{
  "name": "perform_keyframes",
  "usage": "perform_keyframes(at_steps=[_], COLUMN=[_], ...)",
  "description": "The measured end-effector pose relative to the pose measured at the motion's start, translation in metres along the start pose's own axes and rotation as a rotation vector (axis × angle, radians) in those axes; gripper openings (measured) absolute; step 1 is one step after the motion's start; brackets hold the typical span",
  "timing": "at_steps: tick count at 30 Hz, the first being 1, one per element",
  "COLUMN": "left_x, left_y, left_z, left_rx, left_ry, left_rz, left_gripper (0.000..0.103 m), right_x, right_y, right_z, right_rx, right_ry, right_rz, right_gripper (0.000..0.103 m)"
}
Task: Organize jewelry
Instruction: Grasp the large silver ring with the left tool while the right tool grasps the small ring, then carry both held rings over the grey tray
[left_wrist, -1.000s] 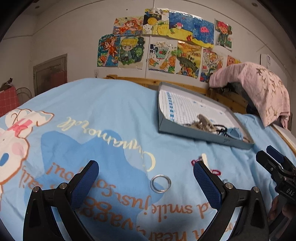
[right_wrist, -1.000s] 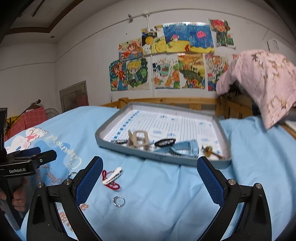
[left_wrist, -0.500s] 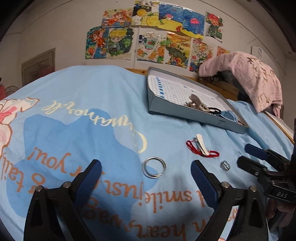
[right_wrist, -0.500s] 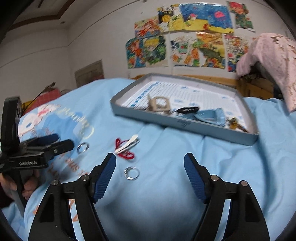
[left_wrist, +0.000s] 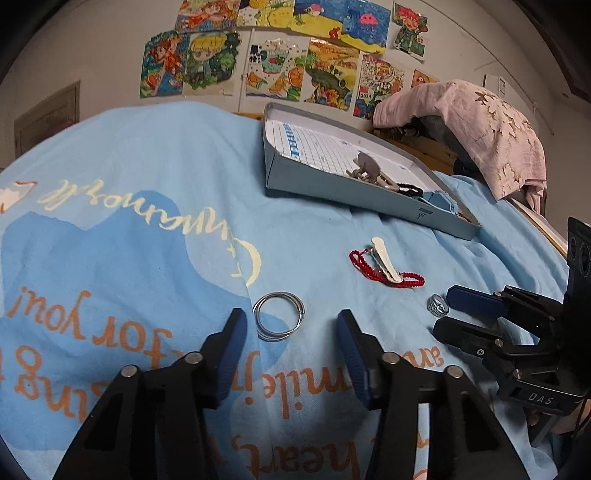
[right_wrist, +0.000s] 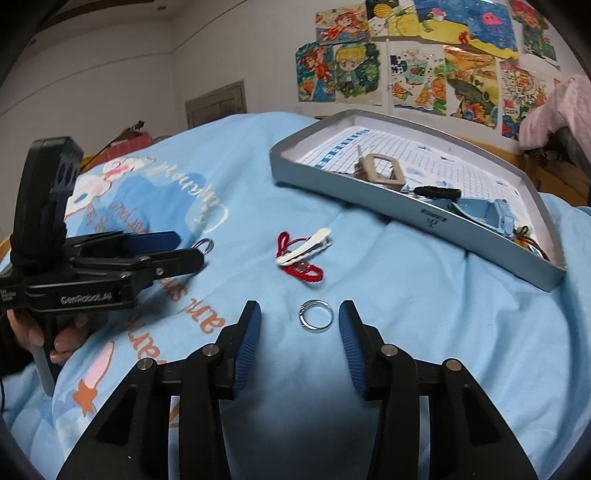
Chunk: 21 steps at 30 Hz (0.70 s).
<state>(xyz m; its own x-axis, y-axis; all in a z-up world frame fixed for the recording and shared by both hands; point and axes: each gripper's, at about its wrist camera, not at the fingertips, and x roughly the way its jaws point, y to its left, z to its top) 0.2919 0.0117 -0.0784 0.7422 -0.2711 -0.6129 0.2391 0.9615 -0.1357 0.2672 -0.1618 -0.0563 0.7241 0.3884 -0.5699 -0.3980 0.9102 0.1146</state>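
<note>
The left hand-held gripper (left_wrist: 290, 332) and the right hand-held gripper (right_wrist: 300, 325) have just been closing; each now stands half-narrowed, touching nothing, the left around the double wire bangle (left_wrist: 279, 316) and the right around the small silver ring (right_wrist: 316, 316) on the bed (right_wrist: 424, 314). Thin metal lying flat on soft bedding could slip under the pads or get pinched together with the sheet. The grey tray (right_wrist: 417, 218) at the far right holds a beige clip, a black hair tie and a blue clip.

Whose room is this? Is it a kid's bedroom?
Probably a child's bedroom: a light blue cartoon-print bedsheet covers the bed, colourful hand-drawn pictures are stuck on the wall, and a pink floral quilt lies heaped at the end.
</note>
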Motion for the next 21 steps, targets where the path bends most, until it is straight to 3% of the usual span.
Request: perform_keyframes(at_steps=[3,10,15,16,17,19,21], left_x=[0.008,0.019,0.015,0.014,0.013,0.012,0.013], left_y=[0.001,-0.007,-0.009,-0.009,-0.009,-0.01,-0.011], left_z=[-0.001,-0.001,-0.001,-0.001,-0.001,-0.002,-0.001], left_rx=[-0.008,0.019,0.025,0.027,0.028,0.032,0.033], left_ry=[0.034,0.083,0.074,0.07,0.066,0.074,0.078], left_rz=[0.007,0.048,0.046,0.04,0.03,0.018,0.018], left_gripper=[0.034,0.026,0.024,0.019,0.005,0.005,0.005], right_x=[0.0,0.007,0.01,0.01,0.01,0.012,0.014], right_y=[0.0,0.001,0.001,0.001,0.0,-0.001,-0.002], right_z=[0.0,-0.001,-0.002,-0.002,-0.002,-0.002,-0.002], right_rx=[0.006,0.019,0.024,0.025,0.026,0.032,0.039], right_ry=[0.007,0.033,0.054,0.055,0.057,0.067,0.073], right_rz=[0.003,0.005,0.008,0.008,0.007,0.004,0.004], right_gripper=[0.039,0.039,0.031,0.031,0.029,0.019,0.017])
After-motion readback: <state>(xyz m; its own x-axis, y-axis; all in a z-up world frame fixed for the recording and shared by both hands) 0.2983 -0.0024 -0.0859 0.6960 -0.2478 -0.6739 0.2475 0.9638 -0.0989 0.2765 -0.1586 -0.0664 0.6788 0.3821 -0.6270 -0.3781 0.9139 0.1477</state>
